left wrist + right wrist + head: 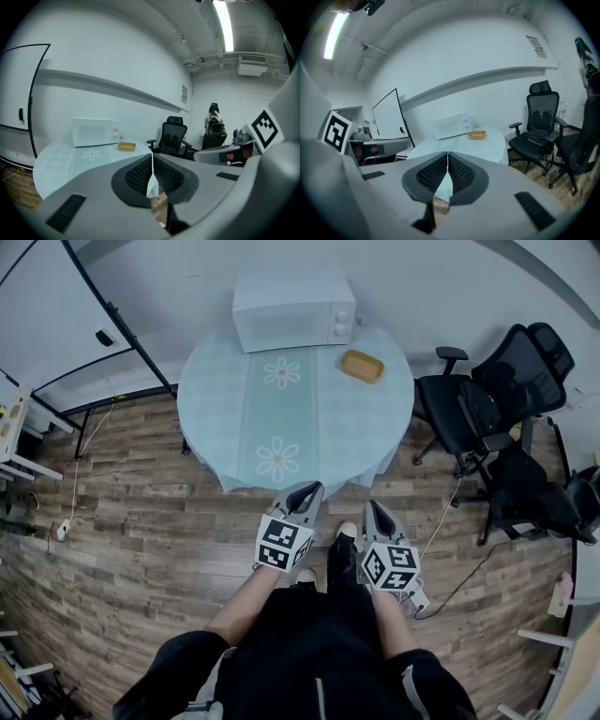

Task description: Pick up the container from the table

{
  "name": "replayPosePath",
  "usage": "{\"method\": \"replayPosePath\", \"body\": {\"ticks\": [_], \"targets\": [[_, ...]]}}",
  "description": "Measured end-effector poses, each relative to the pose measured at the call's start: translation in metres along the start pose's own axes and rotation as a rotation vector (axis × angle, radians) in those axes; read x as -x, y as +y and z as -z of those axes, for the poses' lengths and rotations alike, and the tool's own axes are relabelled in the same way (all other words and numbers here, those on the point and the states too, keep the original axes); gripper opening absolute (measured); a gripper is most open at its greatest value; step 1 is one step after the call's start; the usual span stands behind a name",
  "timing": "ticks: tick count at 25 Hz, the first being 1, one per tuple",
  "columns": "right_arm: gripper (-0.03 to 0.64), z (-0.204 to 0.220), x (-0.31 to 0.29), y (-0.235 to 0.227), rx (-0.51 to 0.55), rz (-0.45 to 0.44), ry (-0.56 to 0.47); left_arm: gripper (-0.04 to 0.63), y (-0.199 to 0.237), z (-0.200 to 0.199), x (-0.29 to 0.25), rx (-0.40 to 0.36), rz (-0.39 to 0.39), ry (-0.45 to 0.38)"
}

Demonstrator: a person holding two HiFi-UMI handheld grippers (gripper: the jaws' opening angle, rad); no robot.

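Yellowish little container sits on the far right part of the round table, just beside the white microwave but not touching it. My left claw and right claw are both at the near side, by the table's edge over the wood floor, well apart from the container (whole tabletop in between). Both claws are pinched fully closed with nothing in them. From the left claw's camera the container sits a bit left of the tips; from the right one, a bit right.
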State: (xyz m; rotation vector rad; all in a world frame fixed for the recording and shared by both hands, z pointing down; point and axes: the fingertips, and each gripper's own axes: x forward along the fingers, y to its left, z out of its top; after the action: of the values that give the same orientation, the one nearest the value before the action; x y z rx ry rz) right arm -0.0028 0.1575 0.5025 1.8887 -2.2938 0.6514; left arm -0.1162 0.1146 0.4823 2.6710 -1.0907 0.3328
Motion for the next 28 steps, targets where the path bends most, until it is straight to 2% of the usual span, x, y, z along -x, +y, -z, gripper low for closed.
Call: {"method": "replayPosePath", "body": {"ticks": [13,28], "targets": [[0.025,-0.050,-0.093,-0.043,0.001,-0.101,0.014,0.021,0.041,-0.032,-0.081,-0.002,-0.081,0.029],[0.025,-0.106,-0.178,-0.126,0.024,-0.187,0.048,0.021,0.069,-0.068,-0.190,0.009,-0.184,0.053]]}}
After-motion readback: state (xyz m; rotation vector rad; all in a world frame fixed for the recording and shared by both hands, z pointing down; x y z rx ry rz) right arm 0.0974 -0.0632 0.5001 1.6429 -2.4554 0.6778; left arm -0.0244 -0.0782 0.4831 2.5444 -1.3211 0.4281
